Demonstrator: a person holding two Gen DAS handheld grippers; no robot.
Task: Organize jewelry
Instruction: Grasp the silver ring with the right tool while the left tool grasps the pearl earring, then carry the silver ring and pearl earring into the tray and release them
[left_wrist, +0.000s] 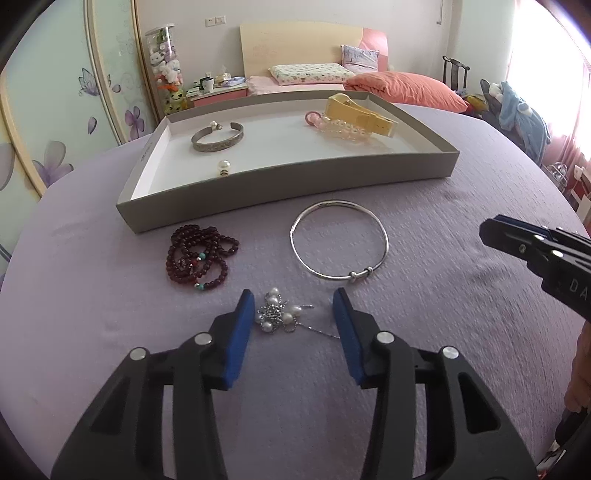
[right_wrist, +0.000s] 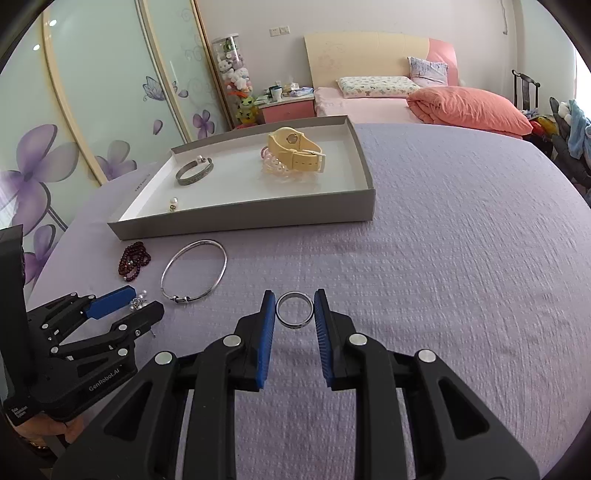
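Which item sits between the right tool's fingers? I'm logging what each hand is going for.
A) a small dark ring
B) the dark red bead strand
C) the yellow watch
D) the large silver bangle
A: in the right wrist view the small dark ring lies on the purple cloth between the open fingers of the right tool, neither pad clearly touching it yet.
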